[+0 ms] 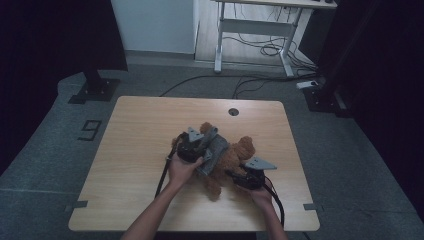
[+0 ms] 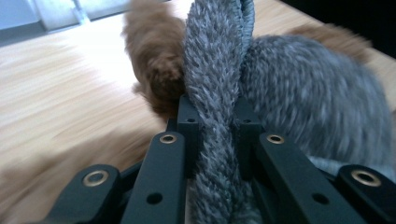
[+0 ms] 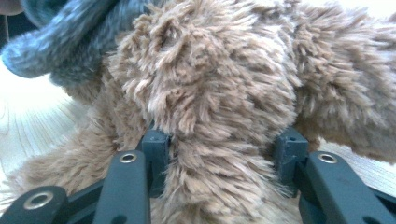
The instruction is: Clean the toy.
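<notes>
The brown teddy bear [image 1: 235,157] lies near the middle of the wooden table [image 1: 135,150], a bit toward my side, with a grey fuzzy garment [image 1: 214,150] wrapped over its body. The grey cloth sits on the bear's left part as I look down from the high view; brown fur sticks out beyond it at the top, on the right and at the bottom (which end is the head I can't tell).

My left gripper [image 2: 218,140] is pinched tight on a bunched fold of that grey garment [image 2: 212,84]; in the left gripper view the fabric rises as a thick twisted rope between the two black jaws, pads pressing it from both sides. Brown fur [image 2: 159,70] shows just behind it, and more grey cloth to the right.

My right gripper [image 3: 224,149] clamps the bear itself: jaws approx. half spread, a fat wad of brown fur [image 3: 219,93] squeezed between them. A bit of grey garment [image 3: 60,42] shows at top left of that view.

From above, left gripper [image 1: 192,145] sits on the bear's left side, right gripper [image 1: 250,175] at its lower right, w/ my hands behind each and black cables trailing back toward me. Beyond the table: grey floor, a white desk frame [image 1: 255,30] and loose cables.
</notes>
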### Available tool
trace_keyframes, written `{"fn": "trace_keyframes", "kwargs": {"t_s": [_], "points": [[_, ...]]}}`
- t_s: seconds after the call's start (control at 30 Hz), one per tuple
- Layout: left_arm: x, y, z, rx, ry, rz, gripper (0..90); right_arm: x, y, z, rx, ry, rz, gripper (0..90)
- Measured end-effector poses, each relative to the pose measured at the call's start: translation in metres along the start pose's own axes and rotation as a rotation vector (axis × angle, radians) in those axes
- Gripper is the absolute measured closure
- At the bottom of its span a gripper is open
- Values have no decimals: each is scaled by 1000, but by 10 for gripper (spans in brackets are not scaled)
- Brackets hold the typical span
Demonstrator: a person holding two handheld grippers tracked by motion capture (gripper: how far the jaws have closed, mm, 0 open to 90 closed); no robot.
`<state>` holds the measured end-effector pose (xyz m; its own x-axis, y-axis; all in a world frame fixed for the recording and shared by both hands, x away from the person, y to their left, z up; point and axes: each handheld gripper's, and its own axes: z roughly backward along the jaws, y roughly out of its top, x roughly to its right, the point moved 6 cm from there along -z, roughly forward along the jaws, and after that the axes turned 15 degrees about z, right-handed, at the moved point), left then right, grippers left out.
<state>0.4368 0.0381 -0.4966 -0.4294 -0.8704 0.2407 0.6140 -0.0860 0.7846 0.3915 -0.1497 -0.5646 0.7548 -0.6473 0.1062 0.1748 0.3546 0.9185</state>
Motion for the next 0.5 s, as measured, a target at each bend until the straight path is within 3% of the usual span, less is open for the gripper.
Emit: {"fn": "trace_keyframes", "kwargs": {"t_s": [0.03, 0.1, 0.23, 0.4, 0.47, 0.5], "points": [[0, 0, 0, 0, 0, 0, 776, 0, 0, 0, -2, 0, 2, 521], [-18, -4, 10, 10, -20, 40, 774, -1, 0, -1, -1, 1, 8, 520], [-22, -5, 17, 27, -21, 44, 774, -3, 1, -1, -7, 1, 19, 519], [-35, -1, 33, 69, 3, 69, 775, -2, 0, -1, -3, 2, 3, 519], [-55, -3, 41, 76, 42, 100, 776, -1, 0, -1, 0, 2, -4, 519], [-55, -3, 41, 76, 42, 100, 776, -1, 0, -1, 0, 2, -4, 519]]}}
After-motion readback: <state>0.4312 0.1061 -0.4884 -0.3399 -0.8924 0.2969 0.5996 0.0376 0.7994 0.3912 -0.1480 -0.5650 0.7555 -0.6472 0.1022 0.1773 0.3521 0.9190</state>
